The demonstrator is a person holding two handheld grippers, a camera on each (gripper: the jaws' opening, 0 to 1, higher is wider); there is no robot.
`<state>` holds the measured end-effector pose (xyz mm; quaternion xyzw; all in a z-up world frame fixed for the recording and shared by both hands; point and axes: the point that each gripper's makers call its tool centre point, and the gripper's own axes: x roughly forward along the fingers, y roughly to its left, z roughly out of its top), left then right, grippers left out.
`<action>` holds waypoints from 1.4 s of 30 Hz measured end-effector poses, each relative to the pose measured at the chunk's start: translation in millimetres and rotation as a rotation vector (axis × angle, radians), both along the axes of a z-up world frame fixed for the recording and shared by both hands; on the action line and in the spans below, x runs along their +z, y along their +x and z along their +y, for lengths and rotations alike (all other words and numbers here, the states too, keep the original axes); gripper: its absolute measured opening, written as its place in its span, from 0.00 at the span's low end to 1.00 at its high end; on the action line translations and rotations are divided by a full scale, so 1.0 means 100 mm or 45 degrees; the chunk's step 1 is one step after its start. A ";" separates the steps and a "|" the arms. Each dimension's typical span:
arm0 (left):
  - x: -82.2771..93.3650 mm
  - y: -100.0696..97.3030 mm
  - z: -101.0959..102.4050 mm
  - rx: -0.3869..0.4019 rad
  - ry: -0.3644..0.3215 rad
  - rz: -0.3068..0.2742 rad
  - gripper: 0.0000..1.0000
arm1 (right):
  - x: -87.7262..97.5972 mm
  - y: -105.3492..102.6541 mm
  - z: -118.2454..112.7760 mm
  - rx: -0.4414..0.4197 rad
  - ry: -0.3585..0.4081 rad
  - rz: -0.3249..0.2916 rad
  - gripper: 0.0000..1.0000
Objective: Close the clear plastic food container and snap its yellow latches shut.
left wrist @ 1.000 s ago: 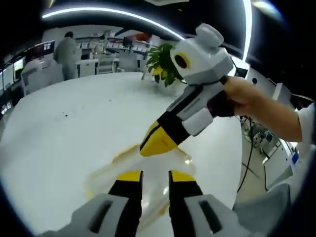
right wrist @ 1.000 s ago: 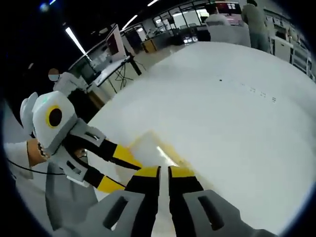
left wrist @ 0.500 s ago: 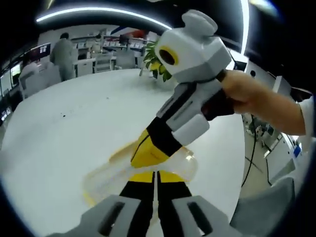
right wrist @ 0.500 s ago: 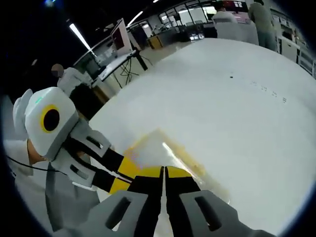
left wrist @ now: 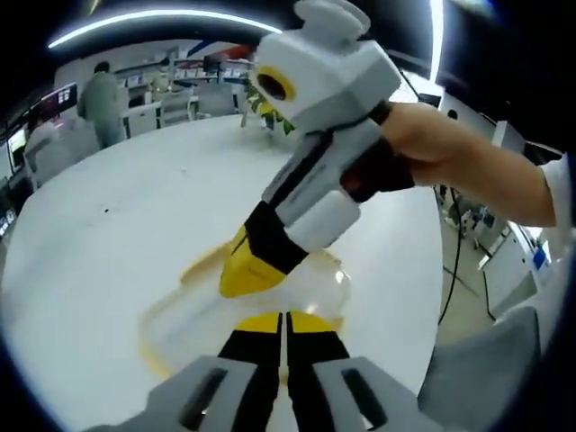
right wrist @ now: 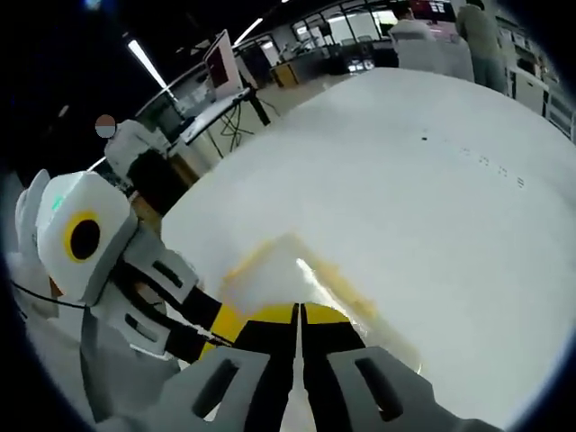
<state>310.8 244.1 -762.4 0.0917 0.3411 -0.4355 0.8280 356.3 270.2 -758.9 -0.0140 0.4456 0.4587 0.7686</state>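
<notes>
Clear plastic food container [left wrist: 243, 310] sits flat on the white surface [left wrist: 108, 234], lid down on the base, right under both my tools. In the right gripper view the container [right wrist: 297, 279] runs away from my tips, yellow trim along its edges.

Left hand-held gripper [left wrist: 284, 321]: yellow tips pressed together, nothing between them that I can see. Tips sit at the near rim of the container, low, so I read this as pushing down on the lid edge or on a yellow latch [left wrist: 200, 266] region rather than gripping. Whether there is real contact at the rim I cannot tell.

Right hand-held gripper [right wrist: 298, 313]: also pressed together, empty as far as I can tell, tips at the near end of the lid. From the left gripper view it [left wrist: 247, 270] comes in steeply from the right with its yellow nose on the lid top. My hand [left wrist: 423, 148] grips the handle high, wrist angled to load weight downwards.

Judgement: closed tips make a blunt pusher, which suits pressing a lid home and clicking latches. Two tools on the lid keep the box from sliding on the smooth surface.

Latch state unclear through the glare. Background: potted plant [left wrist: 270, 112], people at desks, well apart from the work.
</notes>
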 end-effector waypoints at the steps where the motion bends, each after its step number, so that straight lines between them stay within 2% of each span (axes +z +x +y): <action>1: 0.00 -0.02 0.00 -0.004 0.001 0.000 0.00 | 0.01 0.01 0.00 -0.003 0.002 -0.003 0.00; 5: 0.00 -0.07 0.02 -0.019 0.011 -0.002 0.00 | 0.03 0.10 -0.01 -0.029 -0.004 -0.030 0.00; 8: 0.00 -0.10 0.05 -0.005 -0.008 0.031 0.00 | 0.04 0.14 -0.01 -0.048 0.007 -0.035 0.00; 19: 0.00 -0.12 0.07 0.012 -0.017 0.019 0.00 | 0.03 0.40 -0.04 -0.164 0.016 -0.059 0.00; 24: 0.00 -0.12 0.08 0.017 -0.025 0.015 0.00 | -0.03 0.48 -0.06 -0.186 -0.006 -0.052 0.00; 31: 0.00 -0.12 0.07 0.020 -0.029 0.003 0.00 | -0.22 0.47 -0.13 -0.180 -0.081 -0.019 0.00; 36: 0.00 -0.11 0.07 0.019 -0.027 -0.004 0.00 | -0.21 0.50 -0.11 -0.174 -0.078 -0.024 0.00; 38: 0.00 -0.12 0.05 -0.075 0.018 -0.064 0.00 | -0.13 0.51 -0.08 -0.141 -0.061 -0.054 0.00; 39: 0.03 -0.14 0.03 -0.105 0.008 -0.087 0.00 | -0.08 0.53 -0.07 -0.126 -0.048 -0.069 0.00; 40: 0.09 -0.14 -0.02 -0.118 -0.044 -0.103 0.03 | -0.01 0.53 -0.05 -0.092 -0.036 -0.084 0.00; 41: 0.16 -0.14 -0.06 -0.153 -0.071 -0.147 0.07 | 0.03 0.52 -0.04 -0.052 -0.036 -0.095 0.00; 42: 0.19 -0.14 -0.07 -0.186 -0.060 -0.184 0.13 | 0.07 0.50 -0.04 0.005 -0.051 -0.112 0.02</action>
